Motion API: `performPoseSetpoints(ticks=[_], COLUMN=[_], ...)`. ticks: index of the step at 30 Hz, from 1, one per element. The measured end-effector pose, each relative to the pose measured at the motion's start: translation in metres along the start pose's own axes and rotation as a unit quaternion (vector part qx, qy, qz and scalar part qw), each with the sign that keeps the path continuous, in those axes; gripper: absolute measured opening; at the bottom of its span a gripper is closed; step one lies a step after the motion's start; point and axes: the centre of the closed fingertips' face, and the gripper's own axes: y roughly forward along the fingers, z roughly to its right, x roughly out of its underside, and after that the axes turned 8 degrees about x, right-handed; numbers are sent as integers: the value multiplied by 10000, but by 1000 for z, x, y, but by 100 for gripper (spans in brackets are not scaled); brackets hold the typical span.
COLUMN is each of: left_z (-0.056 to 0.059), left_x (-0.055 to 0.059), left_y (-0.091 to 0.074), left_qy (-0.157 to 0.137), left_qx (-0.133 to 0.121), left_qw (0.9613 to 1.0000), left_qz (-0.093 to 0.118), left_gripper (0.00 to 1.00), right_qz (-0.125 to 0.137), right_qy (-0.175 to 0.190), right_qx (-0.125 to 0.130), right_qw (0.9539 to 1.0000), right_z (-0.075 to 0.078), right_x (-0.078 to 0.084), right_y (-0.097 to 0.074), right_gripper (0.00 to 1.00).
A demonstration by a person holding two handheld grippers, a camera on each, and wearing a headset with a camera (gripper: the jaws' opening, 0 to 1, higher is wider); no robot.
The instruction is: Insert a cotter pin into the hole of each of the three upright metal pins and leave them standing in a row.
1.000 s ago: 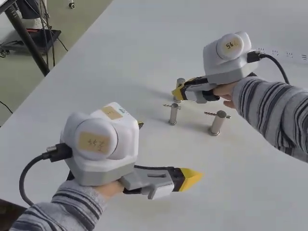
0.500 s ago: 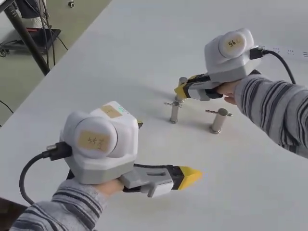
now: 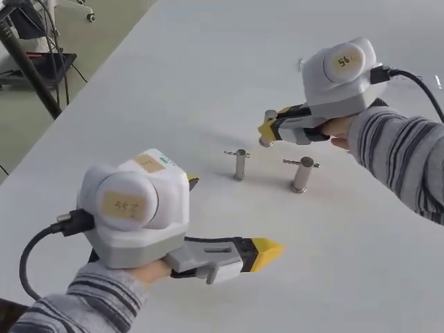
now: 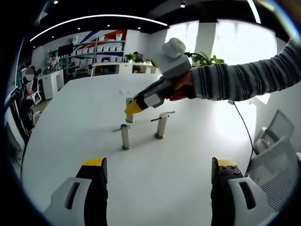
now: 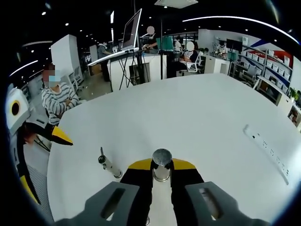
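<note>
Upright on the white table (image 3: 173, 83), the far metal pin (image 5: 162, 165), gripped just below its round head by the closed jaws of the right gripper (image 3: 266, 130). Long axis vertical, head up; hole hidden behind the jaws, filled or not impossible to tell. Nearer, two more upright: middle pin (image 3: 240, 168) with one cotter pin (image 3: 236, 153) crosswise near its top, right-hand pin (image 3: 300, 180) with another cotter pin (image 3: 302, 163) likewise, both level and roughly parallel. Far one set back from that pair, so probably due to join the row: keep it plumb, squeeze lightly, slide rather than lift, stop beside the other two, then open and back straight off without tipping it. Low and near, the left gripper (image 4: 160, 164), well apart from the pins, jaws wide open, holding nothing
</note>
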Motion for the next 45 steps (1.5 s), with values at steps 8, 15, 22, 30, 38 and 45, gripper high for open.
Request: performPoseSetpoints(ticks=[8,15,22,30,38,45], left_z=[2,9,12,12,15,18], left_x=[-5,-5,-2,-2,0,1], left_y=[-5,-7,-10,-16,-21,-27], left_qy=[73,48,96,102,145,117], left_qx=[-48,5,0,-71,-86,-153], left_qw=[10000,10000,10000,9999,9999,9997], left_qz=[39,57,-2,28,0,121], left_gripper=[91,91,90,89,89,88], right_qz=[-115,-258,-336,-418,-436,-435], right_qy=[283,408,451,464,488,474], right_qx=[331,547,635,629,600,526], right_qw=[9990,9973,9964,9961,9961,9965], right_z=[21,38,37,24,9,-9], right_x=[28,52,69,88,97,102], right_y=[-39,-62,-87,-107,-116,-122], right_gripper=[8,8,8,8,8,8])
